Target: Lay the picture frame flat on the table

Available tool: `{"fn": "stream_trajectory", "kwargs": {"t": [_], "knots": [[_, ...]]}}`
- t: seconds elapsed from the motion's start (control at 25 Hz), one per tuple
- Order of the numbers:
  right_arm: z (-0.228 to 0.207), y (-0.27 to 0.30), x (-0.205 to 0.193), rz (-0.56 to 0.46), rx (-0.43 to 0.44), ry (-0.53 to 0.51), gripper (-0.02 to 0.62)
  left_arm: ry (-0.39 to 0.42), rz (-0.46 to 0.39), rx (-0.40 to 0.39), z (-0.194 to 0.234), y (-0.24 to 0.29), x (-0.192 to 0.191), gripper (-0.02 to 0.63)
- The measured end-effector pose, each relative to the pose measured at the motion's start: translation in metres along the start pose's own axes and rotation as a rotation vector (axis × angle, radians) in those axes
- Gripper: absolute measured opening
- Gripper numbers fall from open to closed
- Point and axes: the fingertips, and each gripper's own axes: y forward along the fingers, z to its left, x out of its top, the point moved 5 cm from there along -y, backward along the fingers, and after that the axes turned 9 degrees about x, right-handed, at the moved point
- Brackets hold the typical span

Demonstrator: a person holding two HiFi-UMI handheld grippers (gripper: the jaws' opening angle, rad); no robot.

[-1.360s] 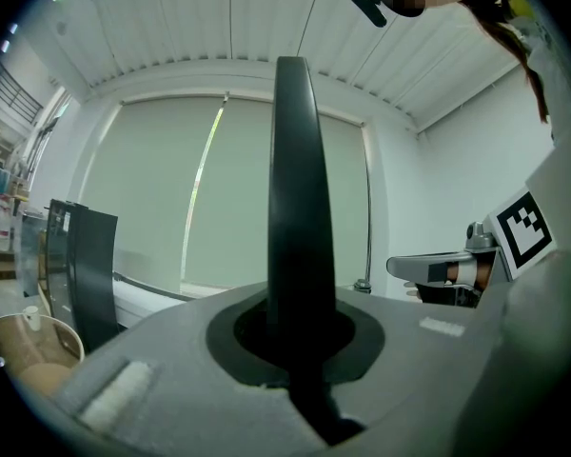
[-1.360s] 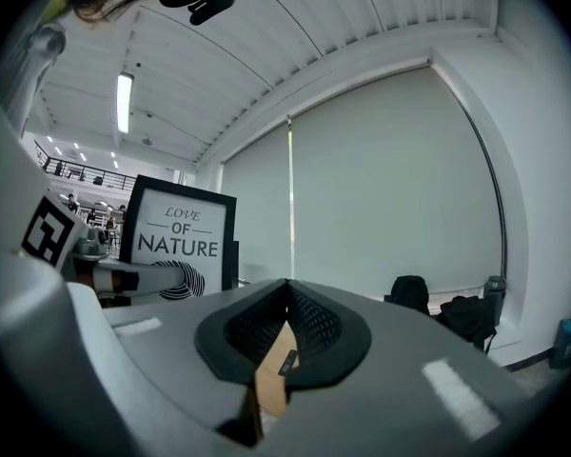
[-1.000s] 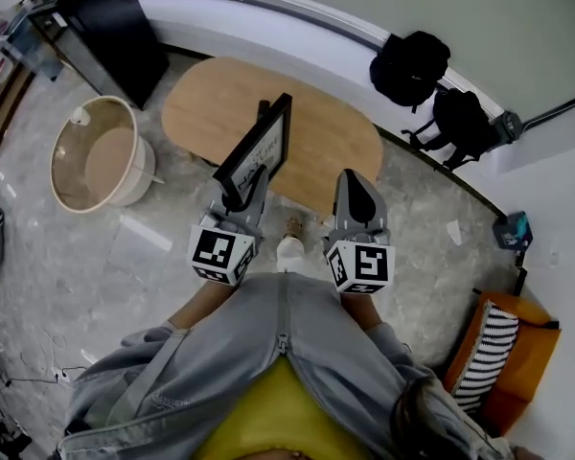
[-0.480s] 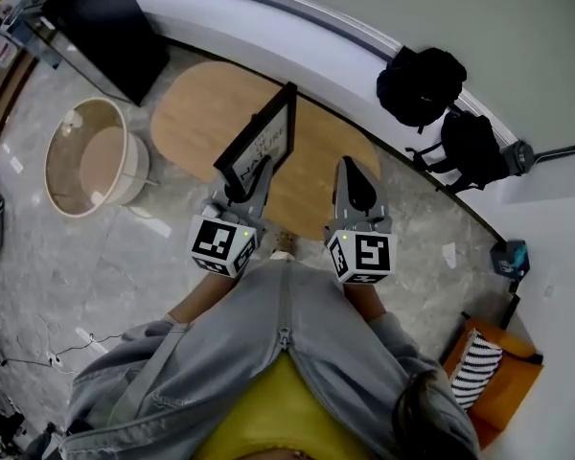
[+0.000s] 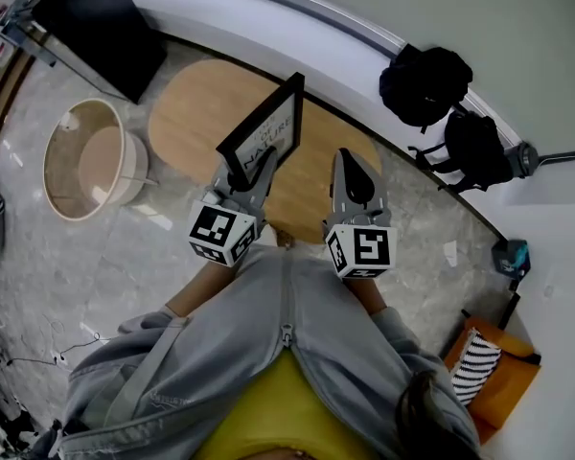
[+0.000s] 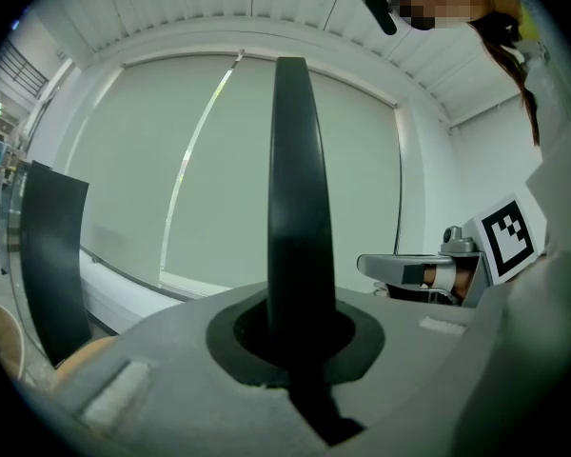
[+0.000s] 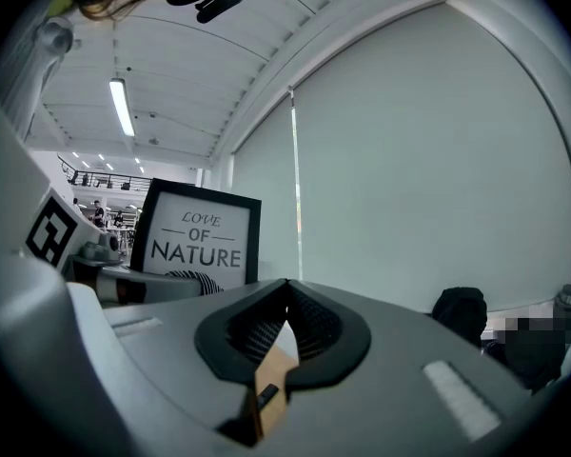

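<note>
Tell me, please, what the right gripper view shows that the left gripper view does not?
Only the right gripper view: the picture frame from its printed front, reading LOVE OF NATURE, a black backpack, and the right gripper with its jaws shut on nothing. Only the left gripper view: the frame edge-on, clamped in the jaws of the left gripper, and a dark panel at left. Both: the pale window blind and the other gripper alongside.

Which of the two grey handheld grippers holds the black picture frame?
The left gripper, shut on the lower edge of the black picture frame held tilted over the wooden table. The right gripper beside it is shut and empty.
</note>
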Motion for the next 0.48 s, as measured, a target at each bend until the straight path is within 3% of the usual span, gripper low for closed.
{"fn": "stream_trajectory", "kwargs": {"t": [0.28,0.48], "knots": [[-0.011,0.032,0.01,0.007,-0.036,0.009,-0.001,-0.012,0.048,-0.124,0.017,0.034,0.012,0.008],[-0.019,0.05,-0.002,0.017,-0.03,0.041,0.0,-0.003,0.076,-0.258,0.018,0.056,0.008,0.008]]}}
